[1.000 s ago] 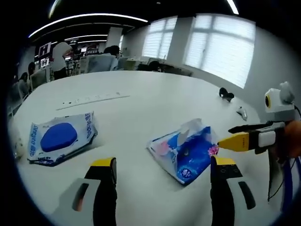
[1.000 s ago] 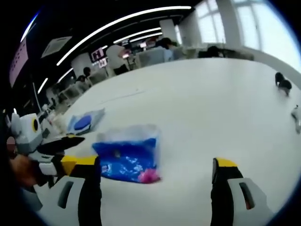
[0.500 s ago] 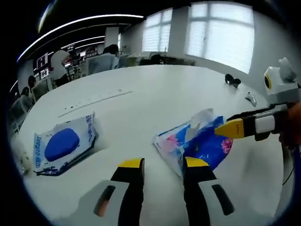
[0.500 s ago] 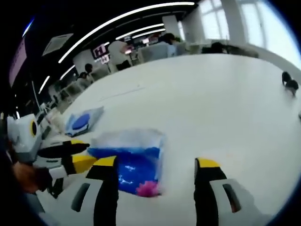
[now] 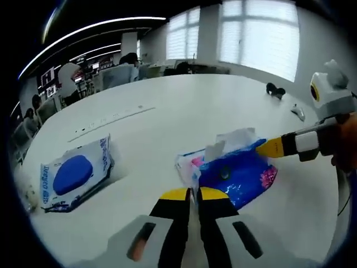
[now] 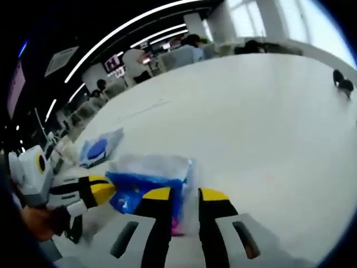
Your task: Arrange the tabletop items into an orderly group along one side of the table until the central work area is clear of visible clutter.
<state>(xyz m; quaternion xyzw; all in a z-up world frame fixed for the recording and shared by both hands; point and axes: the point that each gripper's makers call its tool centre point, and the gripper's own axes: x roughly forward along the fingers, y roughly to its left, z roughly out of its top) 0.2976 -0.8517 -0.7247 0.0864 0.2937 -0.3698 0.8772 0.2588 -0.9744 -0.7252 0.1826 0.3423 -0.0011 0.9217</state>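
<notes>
Two grippers are engaged on one item, the blue tissue pack [image 5: 234,173], which lies on the white table [image 5: 167,111] directly ahead of both sets of jaws.

Left gripper [image 5: 192,195]: jaws drawn nearly together, pinching the pack's near, pale end seam. The thin plastic edge stands between the yellow tips in the left gripper view, so contact looks real, though the bite is only on the film, not the body.

Right gripper [image 6: 181,195]: jaws likewise close together at the pack's opposite edge. In the right gripper view, the blue wrapper [image 6: 142,187] sits at and between the tips; in the left gripper view, this gripper's yellow tip [image 5: 273,148] meets the pack's far corner. Whether it grips film or merely presses against it cannot be told with certainty, but it appears clamped.

Governing relation: the pack's long axis runs roughly from one gripper to the other, each holding an end. Neither is clearly nearer; they share it. A white tissue [image 5: 237,137] protrudes upward from the top slot.

Other items: a wet-wipe pack [image 5: 72,173] with a blue oval lid lies flat, well apart to the left gripper's left, nearer that gripper. A small dark object [image 5: 275,89] and a small pale object [image 5: 298,113] lie far off toward the windows.

Assessment: tidying is at an early stage. The lift should be made by both hands together, since uneven pull may tear the film or slip it free.
</notes>
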